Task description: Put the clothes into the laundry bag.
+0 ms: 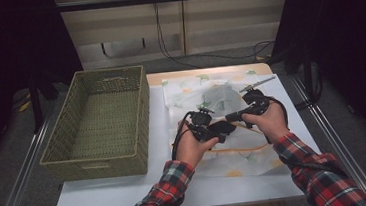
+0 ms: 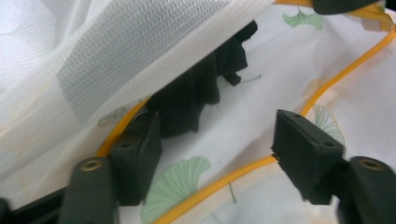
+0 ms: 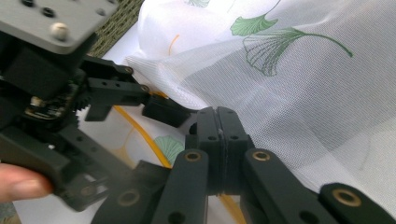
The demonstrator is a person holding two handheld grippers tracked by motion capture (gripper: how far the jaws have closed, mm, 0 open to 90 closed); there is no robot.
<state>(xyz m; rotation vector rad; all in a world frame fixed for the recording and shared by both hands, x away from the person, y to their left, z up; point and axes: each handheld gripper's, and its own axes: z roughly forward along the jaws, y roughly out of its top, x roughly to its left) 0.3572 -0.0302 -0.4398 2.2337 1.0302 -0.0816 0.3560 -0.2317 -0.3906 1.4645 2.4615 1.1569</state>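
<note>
Wicker makes up the green basket (image 1: 103, 121) at the left of the white bench (image 1: 129, 198), and it stands just beside a sheet of thin white mesh cloth (image 1: 235, 151) printed with green ginkgo leaves and edged in orange piping. The cloth lies spread over the middle of the bench, with its middle part gathered up between the two hands.

Left of centre in the high view, the left tongs (image 1: 218, 128) hover over the cloth; in the left gripper view (image 2: 219, 144) their jaws stand well apart, with printed cloth and a line of orange piping lying beneath the gap and nothing pressed between the pads. A raised fold of the mesh hangs above and to the left of them.

Further right, the right tongs (image 1: 232, 116) point toward the left pair, and the two tips sit close together. In the right gripper view (image 3: 217, 135) their jaws are pressed together on a thin edge of the mesh cloth, which rises away from them to the upper right. The left tongs show there at the left, just beside the right ones. Both forearms wear red plaid sleeves (image 1: 317, 171).
</note>
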